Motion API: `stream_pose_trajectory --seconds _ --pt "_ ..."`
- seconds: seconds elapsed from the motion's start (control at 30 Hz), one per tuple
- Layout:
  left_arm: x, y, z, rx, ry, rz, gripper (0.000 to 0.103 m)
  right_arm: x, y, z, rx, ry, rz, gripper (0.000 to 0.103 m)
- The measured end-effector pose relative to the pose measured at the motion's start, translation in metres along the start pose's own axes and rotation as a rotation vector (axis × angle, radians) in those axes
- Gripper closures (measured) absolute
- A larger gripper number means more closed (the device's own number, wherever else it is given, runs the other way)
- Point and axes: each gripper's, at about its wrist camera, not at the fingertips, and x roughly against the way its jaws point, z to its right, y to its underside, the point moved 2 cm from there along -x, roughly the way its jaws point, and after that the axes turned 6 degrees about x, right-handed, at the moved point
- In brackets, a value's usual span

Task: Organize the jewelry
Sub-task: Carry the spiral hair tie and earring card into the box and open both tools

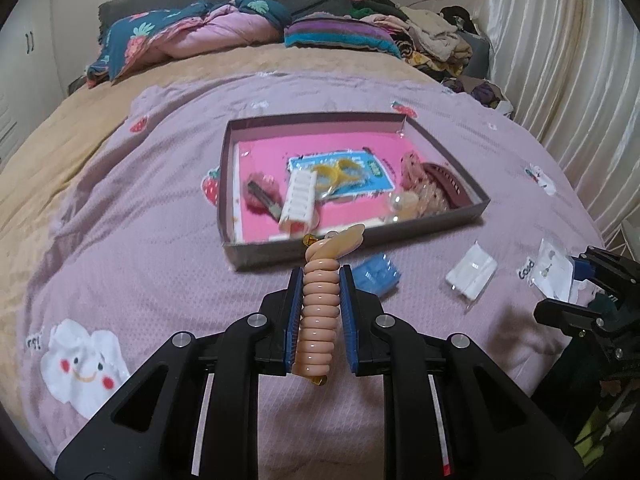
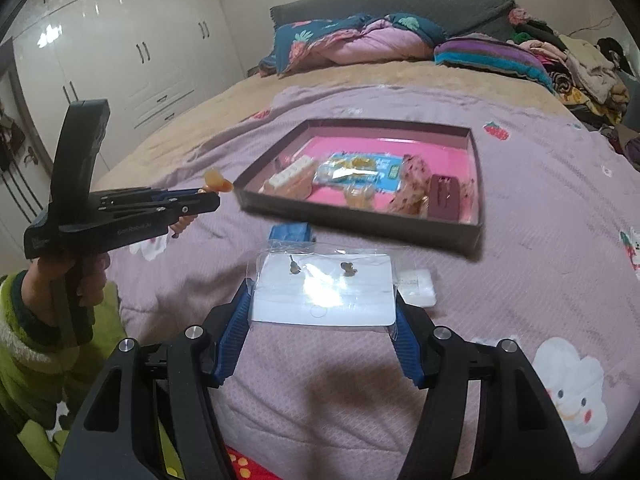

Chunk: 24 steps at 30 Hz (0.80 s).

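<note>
My left gripper [image 1: 319, 276] is shut on a peach spiral hair tie [image 1: 318, 312] with a bow, held above the bed in front of the box. It also shows in the right wrist view [image 2: 208, 196], at the left. My right gripper [image 2: 322, 292] is shut on a clear bag with an earring card [image 2: 324, 290], held above the bedspread. That card also shows in the left wrist view [image 1: 548, 268]. The dark box [image 1: 444, 222] with a pink lining holds several hair clips and packets; it also shows in the right wrist view [image 2: 360, 220].
A blue packet [image 1: 378, 274] and a small white packet [image 1: 472, 272] lie on the purple bedspread [image 1: 160, 240] in front of the box. Pillows, quilt and clothes pile at the bed's far end. A curtain hangs at the right, wardrobes [image 2: 120, 48] at the left.
</note>
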Motion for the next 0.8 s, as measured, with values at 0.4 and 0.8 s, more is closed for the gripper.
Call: stream_pose_trajectory --seconds 0.4,0.8 --pt "-0.009 -0.028 0.023 -0.037 0.031 0.020 0.092 0.009 -0.030 0.027 -0.019 0.052 0.069 0.041" --pt "-0.033 -0.053 0.041 -0.049 0.055 0.011 0.092 0.012 -0.052 0.057 -0.063 0.089 0.114 0.041"
